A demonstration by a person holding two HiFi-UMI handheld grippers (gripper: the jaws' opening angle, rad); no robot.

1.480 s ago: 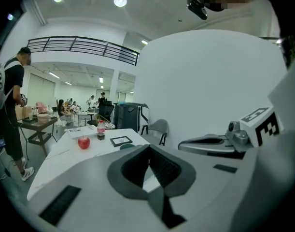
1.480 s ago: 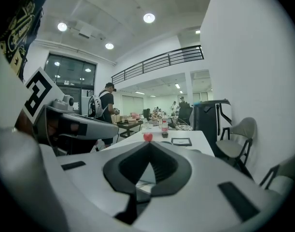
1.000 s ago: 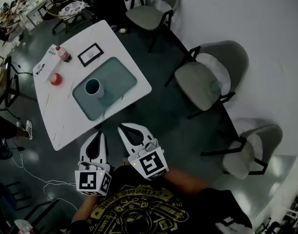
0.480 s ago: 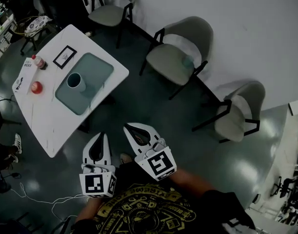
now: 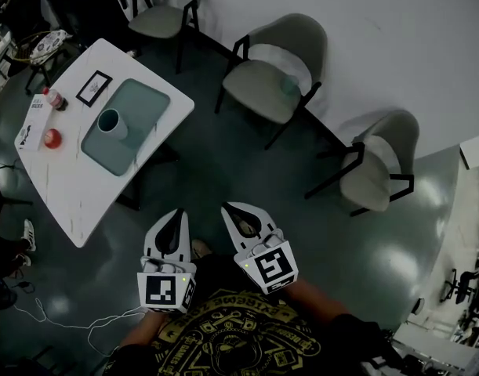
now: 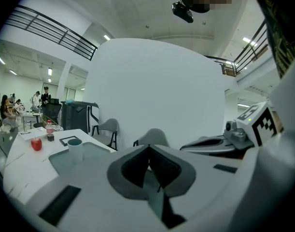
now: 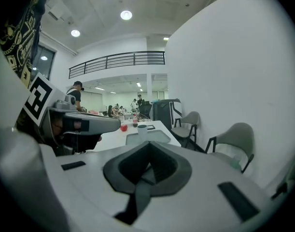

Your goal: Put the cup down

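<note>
The cup (image 5: 110, 122), teal with a dark inside, stands upright on a teal tray (image 5: 145, 104) on the white table (image 5: 70, 186) at upper left of the head view. Both grippers hang over the dark floor, well short of the table. My left gripper (image 5: 175, 215) is shut with nothing in it. My right gripper (image 5: 237, 211) beside it is also shut and empty. In the left gripper view, the cup (image 6: 75, 149) shows far off to the left of the jaws (image 6: 148, 147). It also shows small and distant (image 7: 142, 128) in the right gripper view, beyond the tips (image 7: 148, 144).
On the table stand a red-capped bottle (image 5: 54, 99), a red round object (image 5: 52, 138) and a black-framed card (image 5: 93, 87). Three grey chairs (image 5: 270, 77) line the white wall on the right. People sit at tables in the far background (image 6: 7, 108).
Both grippers have drawn back from the table's near edge and swung right. The table with the cup now lies farther off at upper left, and more chairs show.
</note>
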